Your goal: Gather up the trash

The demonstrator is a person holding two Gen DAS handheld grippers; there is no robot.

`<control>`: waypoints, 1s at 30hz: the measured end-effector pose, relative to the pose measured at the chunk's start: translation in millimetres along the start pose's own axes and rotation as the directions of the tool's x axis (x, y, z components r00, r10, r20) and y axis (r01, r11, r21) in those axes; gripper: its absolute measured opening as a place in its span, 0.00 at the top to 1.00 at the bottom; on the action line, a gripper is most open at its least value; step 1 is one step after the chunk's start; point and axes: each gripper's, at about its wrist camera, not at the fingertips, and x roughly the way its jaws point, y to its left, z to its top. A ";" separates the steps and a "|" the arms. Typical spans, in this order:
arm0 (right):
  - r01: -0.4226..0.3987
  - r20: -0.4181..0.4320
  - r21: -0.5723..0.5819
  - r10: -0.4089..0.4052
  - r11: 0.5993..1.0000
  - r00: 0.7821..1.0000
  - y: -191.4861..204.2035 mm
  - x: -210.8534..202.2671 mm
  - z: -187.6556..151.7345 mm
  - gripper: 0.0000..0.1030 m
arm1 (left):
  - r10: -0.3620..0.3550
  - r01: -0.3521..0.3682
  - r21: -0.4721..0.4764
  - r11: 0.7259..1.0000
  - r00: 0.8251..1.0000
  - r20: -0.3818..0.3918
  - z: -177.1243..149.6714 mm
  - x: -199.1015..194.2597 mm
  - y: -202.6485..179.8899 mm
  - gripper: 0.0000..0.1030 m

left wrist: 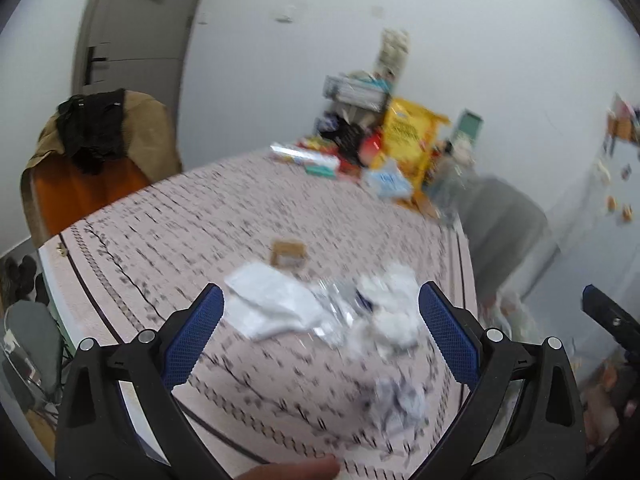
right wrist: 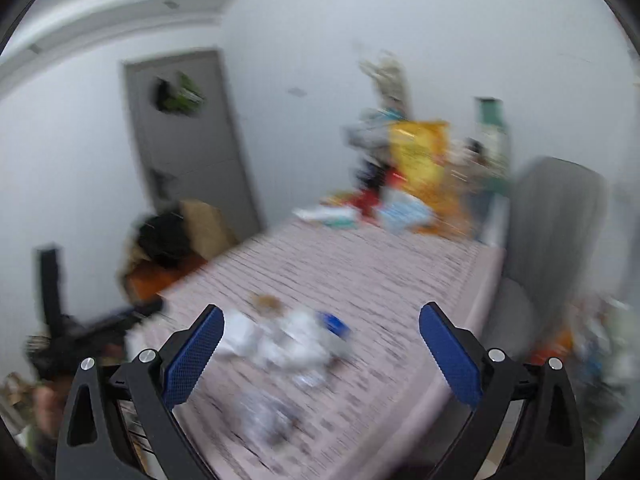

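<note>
2 white papers [left wrist: 272, 308], 1 crumpled wad [left wrist: 400, 404], 1 yellow bag [left wrist: 412, 140].

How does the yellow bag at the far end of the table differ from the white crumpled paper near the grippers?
The yellow bag stands upright among packages at the far end; the white crumpled paper lies low on the near end of the table. The bag is bright yellow with print; the paper is plain white. The bag holds a fairly flat face; the paper is wadded. Both rest on the same patterned cloth, touched by neither hand-held gripper.
</note>
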 end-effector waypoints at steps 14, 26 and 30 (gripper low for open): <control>0.269 -0.146 0.054 -0.259 0.962 0.955 -13.6 -30.2 -65.4 0.07 | -0.141 0.154 0.100 0.983 0.982 -0.123 -43.8 -4.5 -56.7 0.06; 0.273 -0.094 0.023 -0.270 0.962 0.958 -2.0 -44.9 -65.8 0.08 | -0.152 0.163 0.117 0.980 0.984 -0.094 -42.7 -18.1 -61.9 0.06; 0.270 -0.098 0.028 -0.267 0.962 0.959 -1.5 -45.2 -65.9 0.08 | -0.153 0.163 0.115 0.980 0.984 -0.093 -42.4 -19.2 -61.7 0.06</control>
